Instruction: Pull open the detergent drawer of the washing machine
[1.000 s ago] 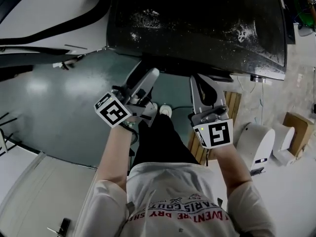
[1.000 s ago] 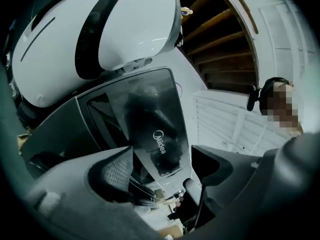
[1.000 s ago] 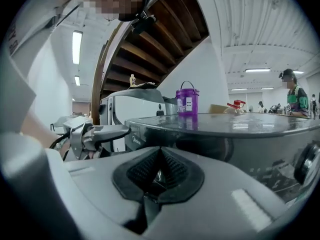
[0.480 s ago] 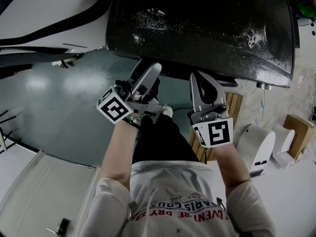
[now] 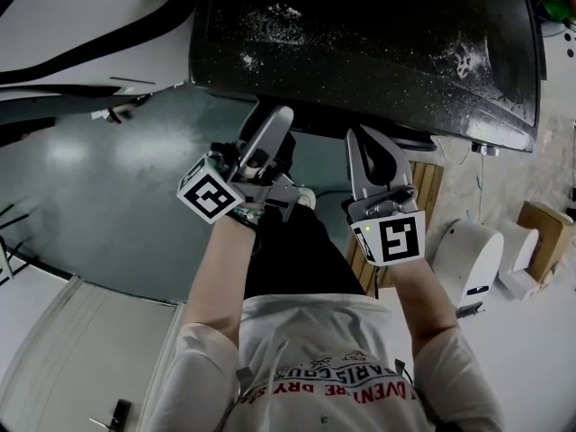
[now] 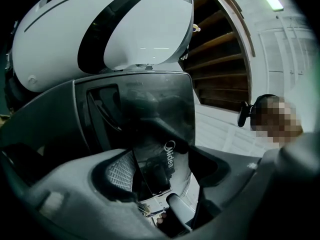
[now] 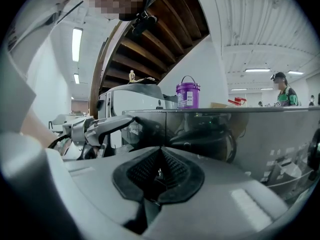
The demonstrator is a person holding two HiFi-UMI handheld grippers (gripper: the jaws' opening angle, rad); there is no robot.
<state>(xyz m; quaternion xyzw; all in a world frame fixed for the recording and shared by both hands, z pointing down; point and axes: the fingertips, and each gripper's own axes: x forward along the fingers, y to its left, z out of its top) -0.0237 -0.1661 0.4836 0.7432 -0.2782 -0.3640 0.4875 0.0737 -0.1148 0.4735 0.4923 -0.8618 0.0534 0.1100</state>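
Observation:
The washing machine [image 5: 360, 43] is a dark, speckled-topped box at the top of the head view. My left gripper [image 5: 274, 124] reaches under its front edge. In the left gripper view the glossy dark drawer front [image 6: 150, 114], with a white logo, stands between the jaws of my left gripper [image 6: 167, 156]. The jaws are wide apart and closing, and I cannot see the ribbed pad [image 6: 120, 171] pressing on it. My right gripper [image 5: 373, 142] hangs beside it at the machine's front. Its pads [image 7: 175, 171] meet on nothing, and it sees the left gripper [image 7: 100, 126] at the panel [image 7: 225, 134].
A white rounded appliance [image 5: 81, 25] stands left of the machine. A purple bucket [image 7: 187, 95] sits on the machine's top. A wooden pallet [image 5: 423, 187], a white unit [image 5: 468, 259] and a cardboard box [image 5: 540, 228] lie to the right. A person [image 7: 282, 89] stands far off.
My left gripper has edged up and right, closer under the machine's front edge, and tilted. The right gripper has hardly moved.

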